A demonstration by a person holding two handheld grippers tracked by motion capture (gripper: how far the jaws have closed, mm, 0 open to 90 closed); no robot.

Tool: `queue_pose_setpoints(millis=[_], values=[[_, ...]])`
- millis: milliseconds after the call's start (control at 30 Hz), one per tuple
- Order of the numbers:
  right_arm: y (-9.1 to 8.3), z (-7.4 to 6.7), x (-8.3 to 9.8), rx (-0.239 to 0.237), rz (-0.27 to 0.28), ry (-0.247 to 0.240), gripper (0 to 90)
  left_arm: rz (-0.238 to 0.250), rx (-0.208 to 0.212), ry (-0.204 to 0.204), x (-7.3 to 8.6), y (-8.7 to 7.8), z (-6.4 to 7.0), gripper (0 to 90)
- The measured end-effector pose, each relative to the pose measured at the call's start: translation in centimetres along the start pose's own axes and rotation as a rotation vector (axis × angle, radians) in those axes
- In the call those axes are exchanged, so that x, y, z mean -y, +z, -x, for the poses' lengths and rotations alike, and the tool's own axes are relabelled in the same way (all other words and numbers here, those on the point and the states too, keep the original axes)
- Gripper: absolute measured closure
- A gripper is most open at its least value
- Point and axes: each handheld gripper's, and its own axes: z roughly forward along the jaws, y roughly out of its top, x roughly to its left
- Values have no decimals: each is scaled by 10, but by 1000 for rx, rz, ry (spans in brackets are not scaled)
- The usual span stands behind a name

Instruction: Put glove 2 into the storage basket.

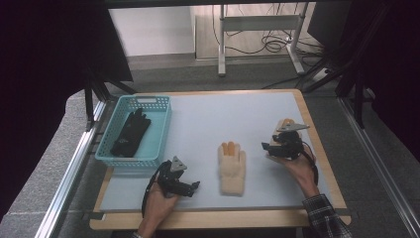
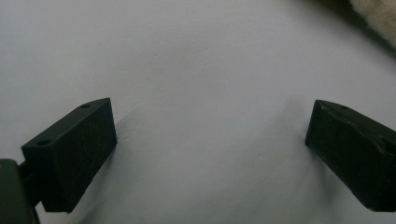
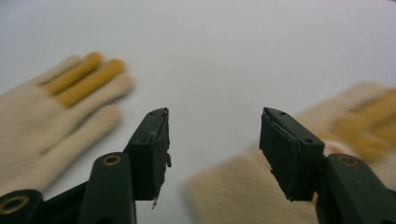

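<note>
While jaws gape, right tool [image 1: 270, 147] hovers beside cream glove [image 1: 232, 167].

Second cream glove [image 3: 261, 191] blurred (perhaps under the fingers), first glove [image 2: 380, 14] edge-cropped

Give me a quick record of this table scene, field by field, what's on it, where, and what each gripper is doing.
surface: pale grey table mat
basket: blue basket at the left edge, holding a black glove
middle glove: cream glove with orange fingertips, flat on the mat
second cream glove: near the right edge, beneath the right gripper
left gripper: jaws open, nothing between them
right gripper: jaws open above that second glove, not gripping
</note>
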Motion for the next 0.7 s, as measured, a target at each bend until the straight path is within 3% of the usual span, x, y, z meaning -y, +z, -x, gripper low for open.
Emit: queue_pose_setpoints(millis=[167,300,433,700], values=[[-8,32,1,80,-5,54,446,1,0,-1,0,0,0,22],[-6,45,4,114,-23,89,394,3,0,-3,0,0,0,22],[3,51,9,124,-44,131,337,2,0,-1,0,0,0,22],[23,53,15,148,-72,151,337,1,0,0,0,0,0,22]])
